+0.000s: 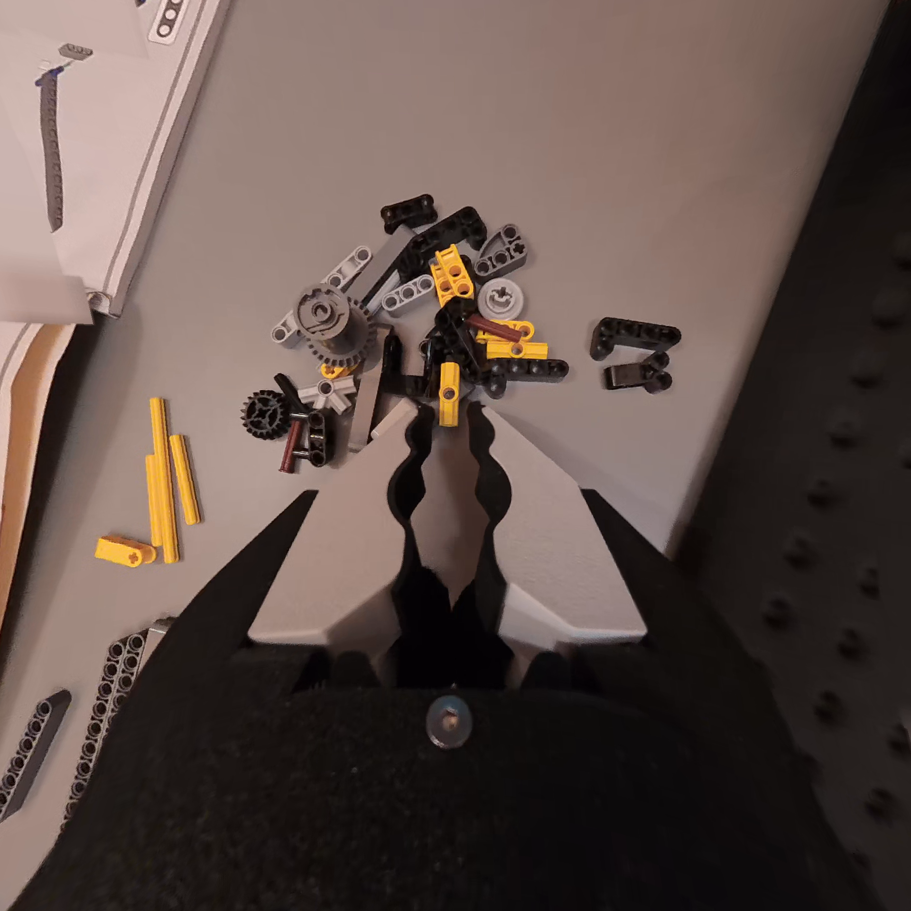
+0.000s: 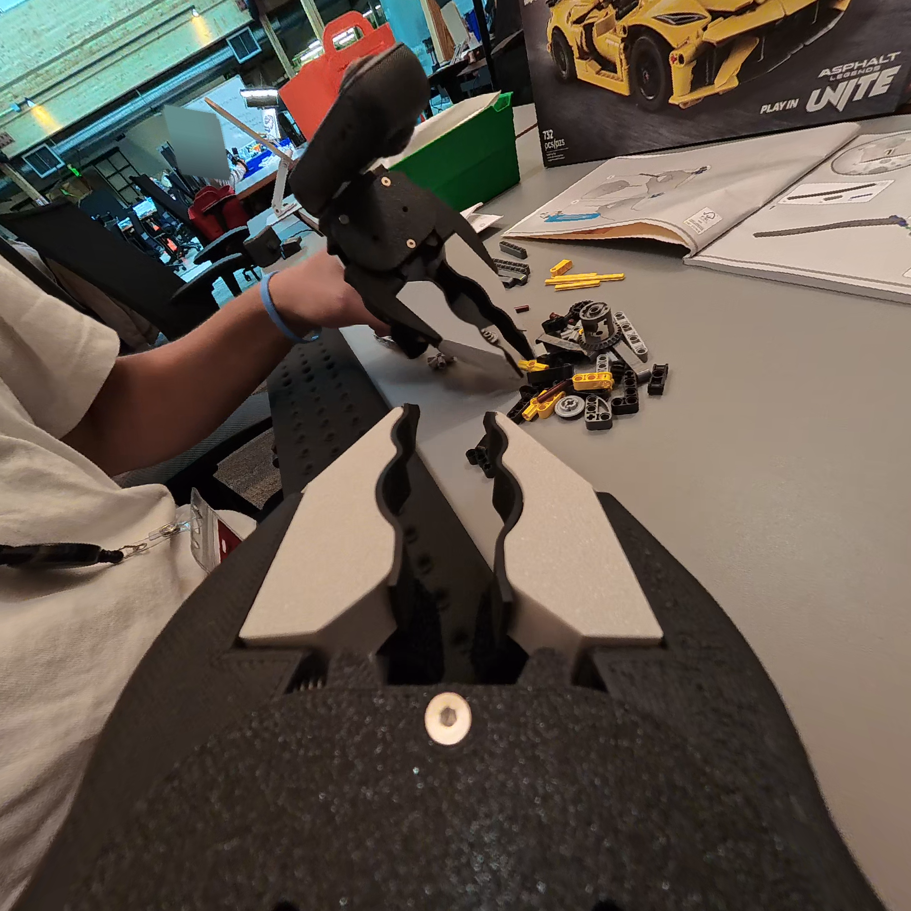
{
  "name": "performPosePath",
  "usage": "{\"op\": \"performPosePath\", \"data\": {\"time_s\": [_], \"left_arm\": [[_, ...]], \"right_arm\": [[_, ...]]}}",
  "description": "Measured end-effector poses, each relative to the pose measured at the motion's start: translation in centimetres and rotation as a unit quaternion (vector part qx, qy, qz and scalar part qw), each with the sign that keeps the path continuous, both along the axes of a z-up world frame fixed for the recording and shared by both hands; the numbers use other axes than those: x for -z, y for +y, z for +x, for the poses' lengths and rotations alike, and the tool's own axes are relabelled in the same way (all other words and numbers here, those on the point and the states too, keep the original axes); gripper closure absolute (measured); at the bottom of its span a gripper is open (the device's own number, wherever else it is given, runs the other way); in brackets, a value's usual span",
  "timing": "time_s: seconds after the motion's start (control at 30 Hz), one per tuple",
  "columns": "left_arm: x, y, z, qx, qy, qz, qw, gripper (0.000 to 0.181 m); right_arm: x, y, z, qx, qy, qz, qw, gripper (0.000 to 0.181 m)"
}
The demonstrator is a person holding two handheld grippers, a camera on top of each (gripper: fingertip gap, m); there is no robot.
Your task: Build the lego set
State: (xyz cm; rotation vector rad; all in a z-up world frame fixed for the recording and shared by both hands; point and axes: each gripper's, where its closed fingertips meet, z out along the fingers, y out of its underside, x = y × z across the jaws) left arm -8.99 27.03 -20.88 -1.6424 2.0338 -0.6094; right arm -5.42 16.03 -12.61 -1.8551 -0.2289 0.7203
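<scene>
While the left gripper is lowered onto the near edge of the heap of loose pieces, a yellow connector is seen standing between its fingertips; whether the piece is actually clamped or merely bracketed cannot be told, since a narrow gap shows on either side. The right gripper is held back above the worktop, its jaws apart and empty, with a small black piece lying just beside one fingertip.

The heap sits in the middle of the worktop: a dark grey gear housing, black angled beams and grey liftarms are piled loosely over one another. Yellow axles lie apart to one side, long grey beams nearer the edge, and the open instruction booklet beyond, before the set's box.

Trouble is judged most likely at the pinch. The connector is small, smooth and upright, so it may be squeezed out sideways if the fingertips close off-centre. Neighbouring black beams touch it and could be dragged or tipped as it is lifted, and the heap scattered towards the worktop's edge. A tilted grasp would also leave its holes poorly presented for mating.
</scene>
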Motion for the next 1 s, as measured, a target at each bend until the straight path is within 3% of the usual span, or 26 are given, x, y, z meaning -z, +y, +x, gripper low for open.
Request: {"op": "performPosePath", "data": {"time_s": [0.03, 0.27, 0.47, 0.7, 1.0], "left_arm": [[0.0, 0.0, 0.0, 0.001, -0.001, 0.001, 1.0, 0.175], [-1.8, 1.5, -3.1, -0.026, -0.009, 0.0, 1.0, 0.175], [-2.6, 7.7, -6.8, -0.118, 0.002, -0.006, 0.993, 0.175], [-2.3, 15.1, -5.3, -0.171, 0.044, 0.034, 0.984, 0.176], [-0.2, 16.2, -4.7, -0.149, 0.092, 0.018, 0.984, 0.175]], "right_arm": [[0.0, 0.0, 0.0, 0.0, 0.0, 0.0, 1.0, 0.153], [-0.1, 0.0, 0.0, -0.002, 0.002, 0.001, 1.0, 0.153], [0.1, 0.0, -0.1, -0.004, -0.001, -0.004, 1.0, 0.153], [0.1, 0.1, 0.1, 0.001, 0.001, -0.004, 1.0, 0.149], [0.0, 0.1, 0.1, 0.001, 0.005, -0.003, 1.0, 0.153]]}}
